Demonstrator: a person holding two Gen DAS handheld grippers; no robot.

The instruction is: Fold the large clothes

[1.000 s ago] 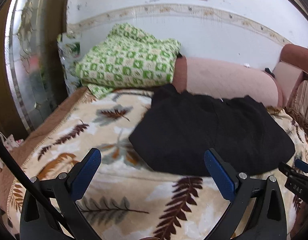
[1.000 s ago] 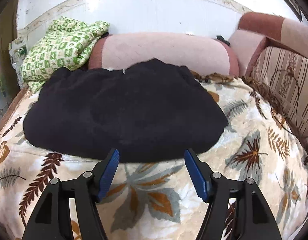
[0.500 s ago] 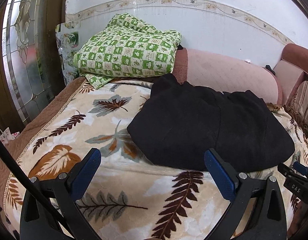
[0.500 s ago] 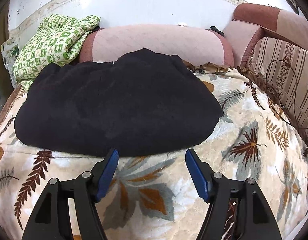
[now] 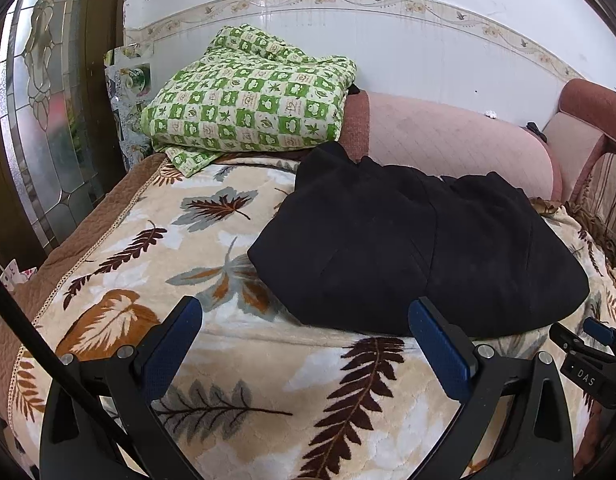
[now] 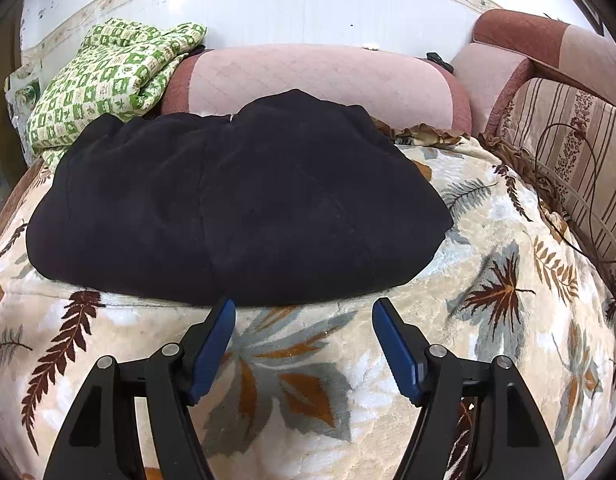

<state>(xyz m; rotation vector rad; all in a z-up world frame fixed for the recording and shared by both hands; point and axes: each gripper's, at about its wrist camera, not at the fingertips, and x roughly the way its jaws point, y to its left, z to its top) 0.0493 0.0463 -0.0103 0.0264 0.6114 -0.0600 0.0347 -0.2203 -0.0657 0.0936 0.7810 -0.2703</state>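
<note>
A black garment (image 5: 420, 248) (image 6: 235, 204) lies folded into a flat bundle on a leaf-patterned blanket (image 5: 211, 240) (image 6: 488, 288) that covers a bed. My left gripper (image 5: 303, 312) hovers open just short of the bundle's near left edge, nothing between its blue pads. My right gripper (image 6: 303, 308) is open too, its tips right at the bundle's near edge, with only blanket between them. The right gripper's tip (image 5: 596, 330) shows at the right edge of the left wrist view.
A folded green checked quilt (image 5: 247, 96) (image 6: 115, 68) rests at the back left against a pink bolster (image 5: 448, 140) (image 6: 316, 76). A striped sofa arm (image 6: 568, 140) borders the right side. A glass-panelled door (image 5: 39, 120) stands on the left, and a dark cable (image 5: 35, 344) crosses that corner.
Both views have shifted slightly, so the garment and quilt sit a little lower and closer in frame. Both grippers stay open and the garment has not moved.
</note>
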